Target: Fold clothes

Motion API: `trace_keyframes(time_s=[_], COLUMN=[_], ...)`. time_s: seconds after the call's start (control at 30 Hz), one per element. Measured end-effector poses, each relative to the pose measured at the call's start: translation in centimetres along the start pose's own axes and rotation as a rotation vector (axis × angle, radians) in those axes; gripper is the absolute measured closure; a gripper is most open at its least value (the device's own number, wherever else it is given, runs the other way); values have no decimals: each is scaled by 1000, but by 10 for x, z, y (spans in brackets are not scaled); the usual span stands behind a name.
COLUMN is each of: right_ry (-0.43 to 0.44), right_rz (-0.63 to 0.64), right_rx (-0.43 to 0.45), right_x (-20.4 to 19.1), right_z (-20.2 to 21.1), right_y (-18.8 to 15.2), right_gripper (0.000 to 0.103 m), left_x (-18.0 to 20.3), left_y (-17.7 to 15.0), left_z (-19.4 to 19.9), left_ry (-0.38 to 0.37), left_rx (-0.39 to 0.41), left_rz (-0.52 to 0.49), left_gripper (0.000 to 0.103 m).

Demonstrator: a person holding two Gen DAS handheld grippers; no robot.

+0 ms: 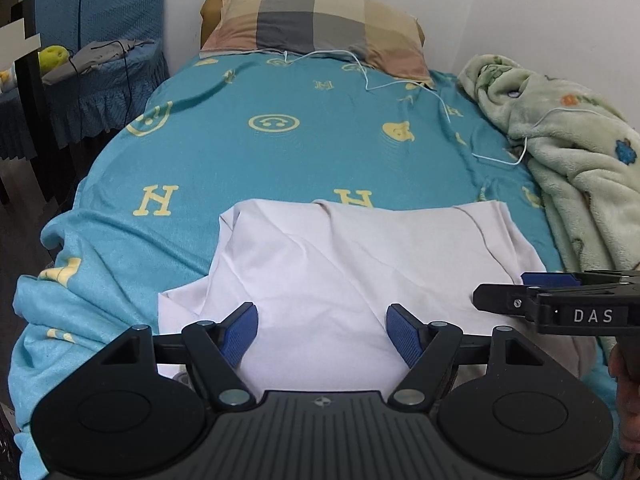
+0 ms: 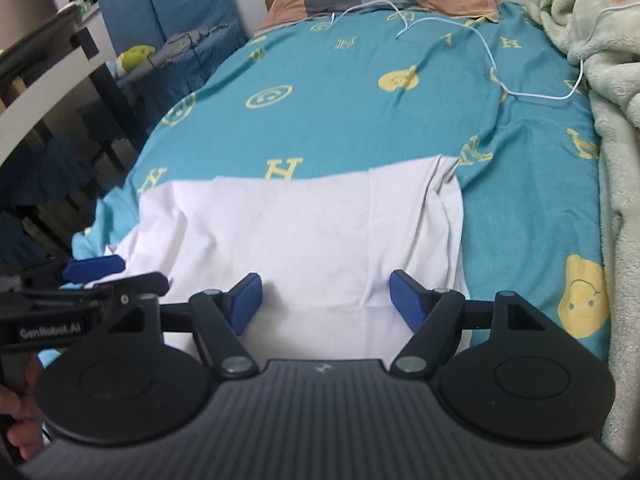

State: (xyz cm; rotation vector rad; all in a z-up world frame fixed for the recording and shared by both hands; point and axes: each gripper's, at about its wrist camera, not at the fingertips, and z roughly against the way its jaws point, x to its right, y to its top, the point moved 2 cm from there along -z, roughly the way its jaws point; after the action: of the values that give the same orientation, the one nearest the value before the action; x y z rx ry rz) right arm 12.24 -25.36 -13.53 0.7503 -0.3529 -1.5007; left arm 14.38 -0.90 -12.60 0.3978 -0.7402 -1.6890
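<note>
Jaws wide and empty on both our left gripper [image 1: 322, 330] and right gripper [image 2: 326, 300] — the white garment [image 1: 352, 264] lies flat beneath and ahead on the teal bedsheet [image 1: 280, 152], stretched crosswise, equally near both.

White garment [image 2: 300, 236] flat on teal bed sheet [image 2: 360, 92]; right gripper [image 2: 326, 294] spread above it, seemingly not touching.

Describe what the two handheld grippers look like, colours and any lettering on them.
Both are matte black plastic with ribbed bodies, round side discs, silver pivot screws and textured blue pads. The right gripper reads "DAS" on its side; the left gripper reads "GenRobot.AI".
</note>
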Motion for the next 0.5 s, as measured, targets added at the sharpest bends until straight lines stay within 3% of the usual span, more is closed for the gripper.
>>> trace_keyframes(time_s=[0.23, 0.5], right_ry=[5, 4], right_rz=[-20, -71], right_rx=[-4, 7], right_x=[4, 1], right_z=[0, 40], right_y=[2, -2], right_gripper=[31, 32], left_x=[-4, 6], left_y=[1, -7], left_z=[2, 55], left_ry=[12, 19], left_rx=[1, 56], left_rz=[11, 45], left_gripper=[30, 30])
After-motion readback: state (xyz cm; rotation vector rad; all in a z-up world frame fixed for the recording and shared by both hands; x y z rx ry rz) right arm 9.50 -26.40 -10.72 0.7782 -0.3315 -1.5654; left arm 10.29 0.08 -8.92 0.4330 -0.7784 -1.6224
